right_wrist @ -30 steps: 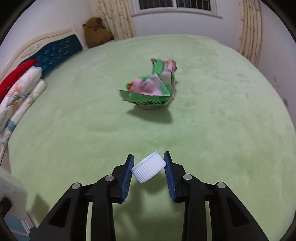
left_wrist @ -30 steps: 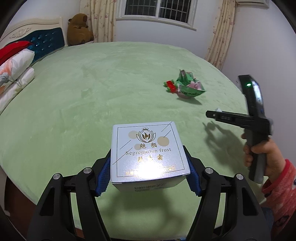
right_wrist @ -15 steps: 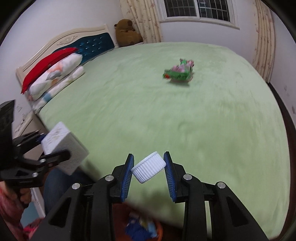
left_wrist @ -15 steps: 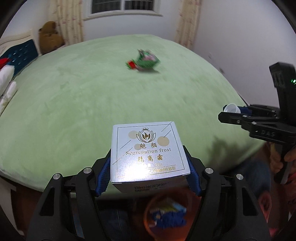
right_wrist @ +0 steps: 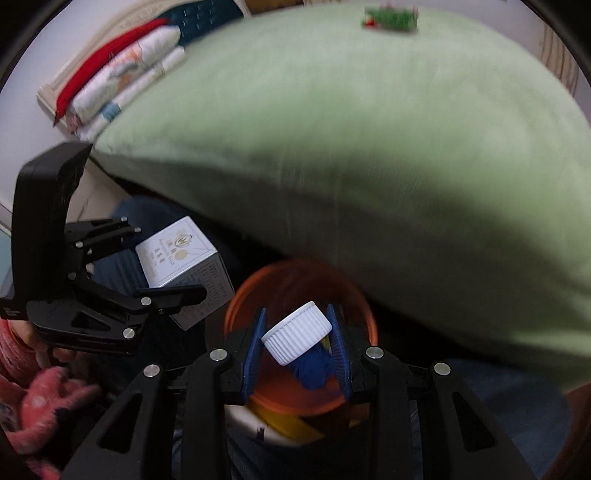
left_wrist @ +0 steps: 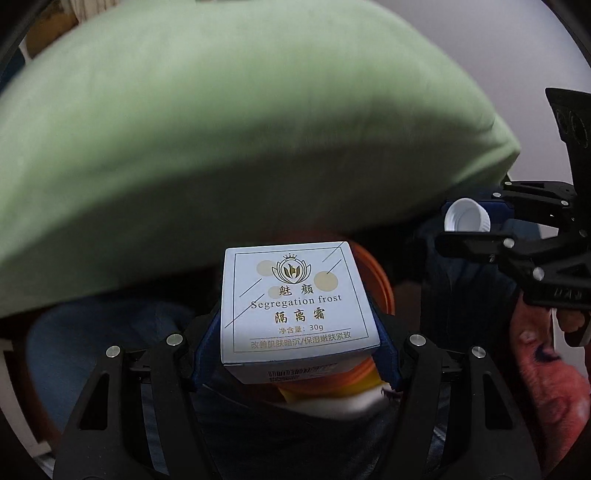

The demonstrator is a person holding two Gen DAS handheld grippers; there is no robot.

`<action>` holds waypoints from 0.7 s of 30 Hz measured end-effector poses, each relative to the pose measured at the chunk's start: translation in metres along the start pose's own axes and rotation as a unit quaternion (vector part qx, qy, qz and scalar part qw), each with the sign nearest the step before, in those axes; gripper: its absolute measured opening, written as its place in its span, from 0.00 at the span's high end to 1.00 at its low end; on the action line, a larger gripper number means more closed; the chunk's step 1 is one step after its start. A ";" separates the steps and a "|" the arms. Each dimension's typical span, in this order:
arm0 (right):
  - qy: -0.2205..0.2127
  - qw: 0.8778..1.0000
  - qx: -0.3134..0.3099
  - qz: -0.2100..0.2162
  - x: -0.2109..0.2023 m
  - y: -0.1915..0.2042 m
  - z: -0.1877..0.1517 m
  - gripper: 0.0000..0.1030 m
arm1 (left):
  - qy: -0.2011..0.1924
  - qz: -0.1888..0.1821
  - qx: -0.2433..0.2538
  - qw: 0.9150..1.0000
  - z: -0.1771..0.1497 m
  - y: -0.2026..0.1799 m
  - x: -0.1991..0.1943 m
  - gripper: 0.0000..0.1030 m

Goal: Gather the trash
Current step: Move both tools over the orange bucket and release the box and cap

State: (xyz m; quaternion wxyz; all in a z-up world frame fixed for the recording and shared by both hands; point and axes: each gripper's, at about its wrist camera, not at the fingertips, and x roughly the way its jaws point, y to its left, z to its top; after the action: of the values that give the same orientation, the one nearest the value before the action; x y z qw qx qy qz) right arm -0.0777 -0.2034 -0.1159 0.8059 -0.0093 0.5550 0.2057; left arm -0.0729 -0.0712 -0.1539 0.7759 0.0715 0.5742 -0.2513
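My left gripper (left_wrist: pixel 297 332) is shut on a pale blue cosmetics box (left_wrist: pixel 293 299) and holds it above an orange bin (left_wrist: pixel 382 284). My right gripper (right_wrist: pixel 297 332) is shut on a white ribbed bottle cap (right_wrist: pixel 297 330) and holds it over the same orange bin (right_wrist: pixel 354 295), which has blue and yellow trash inside. The box (right_wrist: pixel 184 258) and left gripper (right_wrist: pixel 173 293) show at the left of the right wrist view. The cap (left_wrist: pixel 467 219) and right gripper (left_wrist: pixel 471 230) show at the right of the left wrist view. A green crumpled wrapper (right_wrist: pixel 391 18) lies far back on the bed.
The green bed (left_wrist: pixel 221 129) fills the upper part of both views, its edge just above the bin. Pillows (right_wrist: pixel 118 77) and a blue headboard (right_wrist: pixel 207 14) are at the far left. The person's jeans (left_wrist: pixel 92 332) and pink sleeve (right_wrist: pixel 44 406) are close by.
Both grippers have moved back off the bed and down to the orange bin, each still holding its item. The wrapper is now far away.
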 end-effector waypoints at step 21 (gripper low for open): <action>0.011 0.998 0.059 -0.012 0.013 -0.020 -0.017 0.33 | 0.043 0.022 -0.024 0.999 -0.003 0.004 0.028 0.19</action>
State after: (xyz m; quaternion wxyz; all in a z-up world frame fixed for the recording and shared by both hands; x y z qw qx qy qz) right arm -0.0821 -0.2215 -0.1382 0.8015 0.0291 0.5746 0.1631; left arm -0.0679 -0.0751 -0.1815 0.7574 0.0762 0.6110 -0.2173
